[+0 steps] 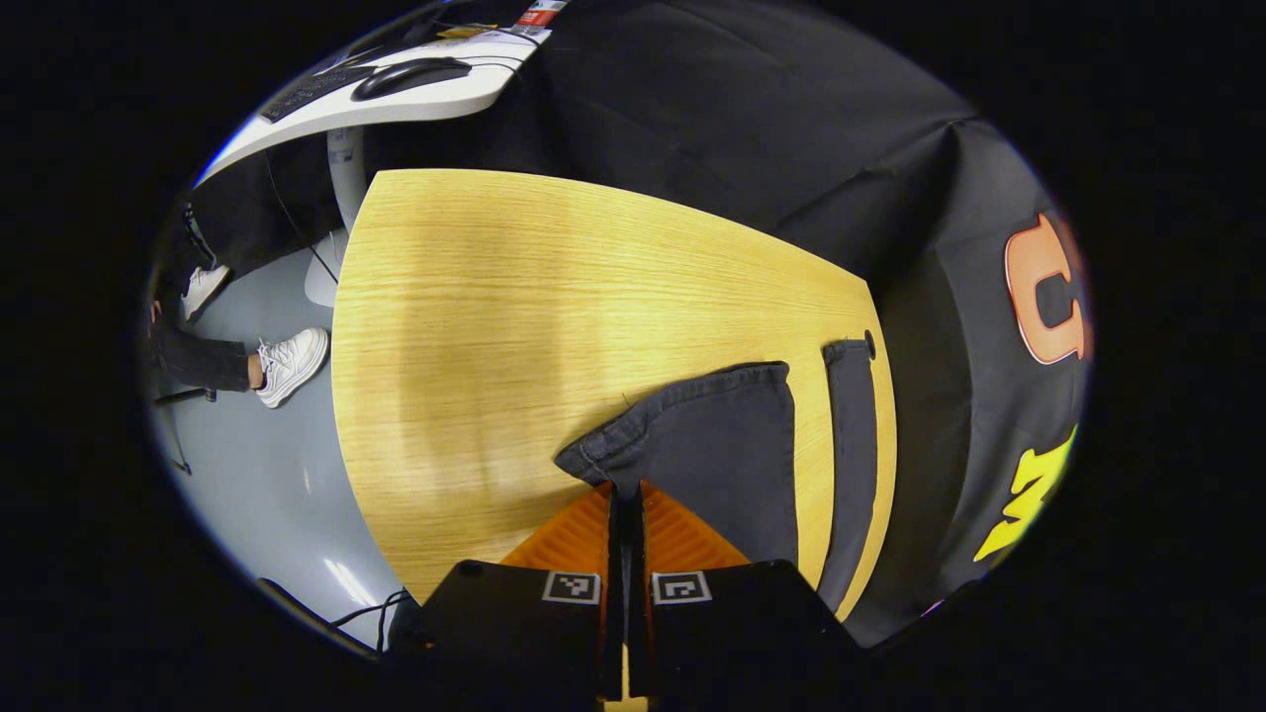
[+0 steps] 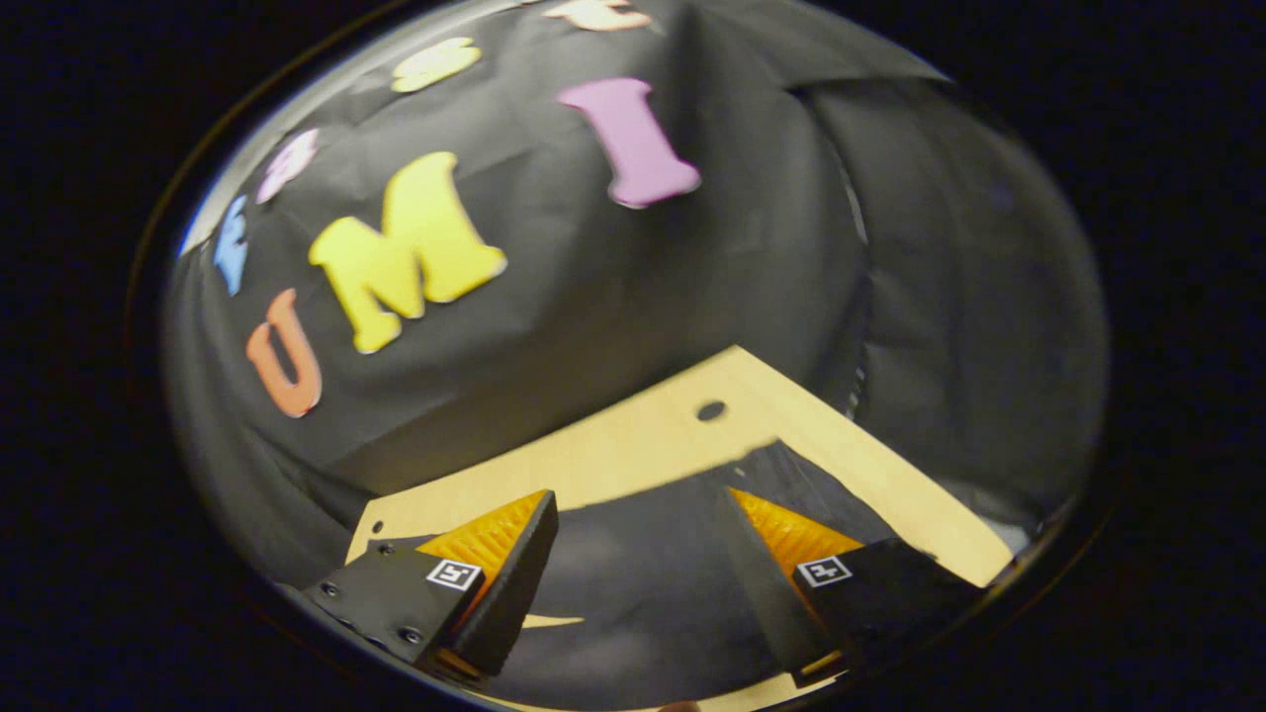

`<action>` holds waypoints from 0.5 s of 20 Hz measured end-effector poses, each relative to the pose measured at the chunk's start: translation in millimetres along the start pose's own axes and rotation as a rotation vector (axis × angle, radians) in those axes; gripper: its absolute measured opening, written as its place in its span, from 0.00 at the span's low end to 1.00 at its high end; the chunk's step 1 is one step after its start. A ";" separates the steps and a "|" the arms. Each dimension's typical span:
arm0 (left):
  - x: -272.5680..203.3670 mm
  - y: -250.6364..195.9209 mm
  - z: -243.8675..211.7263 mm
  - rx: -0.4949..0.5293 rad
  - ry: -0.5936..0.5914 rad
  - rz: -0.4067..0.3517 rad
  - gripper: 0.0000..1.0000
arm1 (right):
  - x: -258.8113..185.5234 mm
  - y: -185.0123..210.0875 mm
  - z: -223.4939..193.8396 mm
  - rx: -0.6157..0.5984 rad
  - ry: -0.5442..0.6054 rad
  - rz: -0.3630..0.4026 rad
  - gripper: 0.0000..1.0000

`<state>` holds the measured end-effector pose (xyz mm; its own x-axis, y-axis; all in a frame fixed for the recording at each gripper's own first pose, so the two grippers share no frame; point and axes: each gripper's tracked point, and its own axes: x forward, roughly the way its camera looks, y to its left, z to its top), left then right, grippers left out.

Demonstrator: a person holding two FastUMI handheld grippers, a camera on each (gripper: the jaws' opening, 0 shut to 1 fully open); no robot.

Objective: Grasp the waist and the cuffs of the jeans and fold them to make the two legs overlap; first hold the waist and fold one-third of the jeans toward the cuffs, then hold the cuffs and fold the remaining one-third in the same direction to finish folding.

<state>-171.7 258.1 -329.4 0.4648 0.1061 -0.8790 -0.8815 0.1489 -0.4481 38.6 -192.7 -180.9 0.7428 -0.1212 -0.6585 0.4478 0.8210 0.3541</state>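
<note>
Closed almost fully, the left gripper (image 1: 625, 487) had its two ribbed, wedge-shaped fingers (image 1: 569, 539) pressed together at the near edge of the jeans (image 1: 712, 445), and we judged that a fold of the dark cloth was pinched between them, though the seam where they met was too narrow for us to be sure. We saw the jeans as a dark grey denim, matt and slightly coarse, lying flat on the wooden table (image 1: 495, 326) with a stitched hem running along the upper edge and a second, narrower strip of the same cloth just beside it near the table's right edge. We noted the table's pale, straight grain, its smooth finish and a small round hole (image 1: 869, 344) near its far corner. In the right gripper view, which was blurred, the right gripper (image 2: 643, 509) stood wide apart, its fingers (image 2: 495, 544) spread above the jeans (image 2: 633, 583) and touching nothing that we could make out; the dark cloth spread between and beyond them over the table (image 2: 633, 450). Behind the table hung the booth's black cloth wall (image 1: 752, 109), creased and folded. Off to the left in the left gripper view we saw a grey floor (image 1: 257, 475), a person's leg with a white shoe (image 1: 290, 364), and a white desk (image 1: 396, 99) carrying a keyboard (image 1: 315, 91) and a mouse (image 1: 408, 75). Loose cables (image 1: 366, 613) lay on the floor near the table's near corner.
</note>
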 end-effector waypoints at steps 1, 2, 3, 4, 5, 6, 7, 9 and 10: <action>-0.4 -0.1 0.0 0.000 0.003 -0.002 0.06 | 4.8 -39.1 0.1 0.087 0.016 -0.085 0.99; -0.4 -0.8 -0.4 -0.004 0.007 -0.005 0.05 | 5.6 -79.0 -3.9 0.154 0.051 -0.172 0.97; -0.4 -0.6 -0.8 -0.014 0.011 -0.009 0.05 | 4.9 -109.8 -8.6 0.212 0.081 -0.230 0.89; -0.5 -1.6 -0.5 -0.024 0.014 -0.013 0.05 | 4.9 -136.1 -20.6 0.252 0.119 -0.278 0.89; -0.9 -1.8 -0.7 -0.028 0.018 -0.016 0.05 | 4.6 -155.4 -34.2 0.277 0.163 -0.315 0.97; -1.2 -2.0 0.0 -0.029 0.020 -0.016 0.05 | 4.6 -170.5 -49.9 0.306 0.204 -0.339 0.97; -0.7 -1.7 0.2 -0.029 0.022 -0.014 0.05 | 2.5 -181.2 -60.4 0.338 0.231 -0.354 0.97; -0.5 -2.1 0.2 -0.028 0.020 -0.009 0.05 | 1.4 -193.4 -72.3 0.379 0.260 -0.375 0.89; -0.3 -3.3 0.4 -0.025 0.021 -0.006 0.05 | 4.2 -197.1 -78.2 0.385 0.273 -0.377 0.89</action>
<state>-168.9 258.0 -327.6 0.4689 0.0845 -0.8792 -0.8804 0.1244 -0.4576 -85.5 -311.4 -305.4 0.3659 -0.1752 -0.9140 0.8412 0.4823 0.2443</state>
